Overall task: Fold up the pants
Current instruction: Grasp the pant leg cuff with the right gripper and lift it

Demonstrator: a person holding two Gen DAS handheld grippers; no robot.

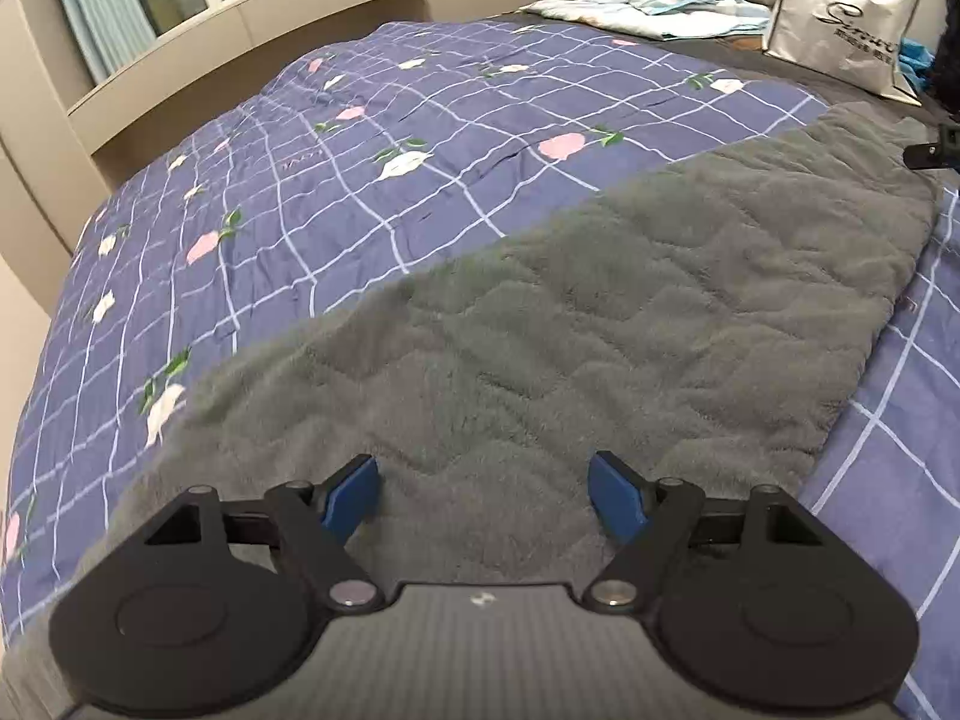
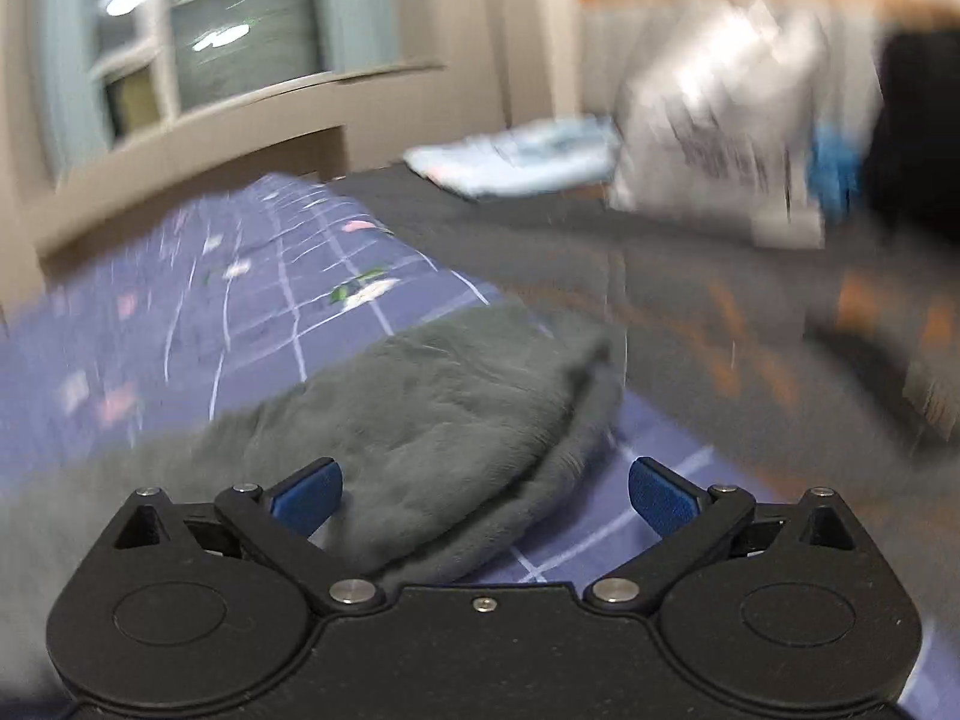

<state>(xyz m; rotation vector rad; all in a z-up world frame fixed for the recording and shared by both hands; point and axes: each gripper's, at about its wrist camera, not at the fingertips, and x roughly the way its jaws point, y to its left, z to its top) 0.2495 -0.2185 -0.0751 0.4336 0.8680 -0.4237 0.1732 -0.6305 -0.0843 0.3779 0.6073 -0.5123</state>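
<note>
Here the grey pants [image 1: 600,312] lie flat on the bed [image 1: 300,180], long axis running away from the left tool [image 1: 483,495] toward the right tool [image 2: 485,495], both gaping wide, gripping nothing.

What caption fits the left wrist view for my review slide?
Left gripper open above grey fleece pants spread on a blue checked floral quilt, white bag at the far end.

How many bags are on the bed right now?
1: a white printed bag standing at the far end of the bed, right of the light-blue folded cloth. Others may be hidden beyond the frame edge.
</note>
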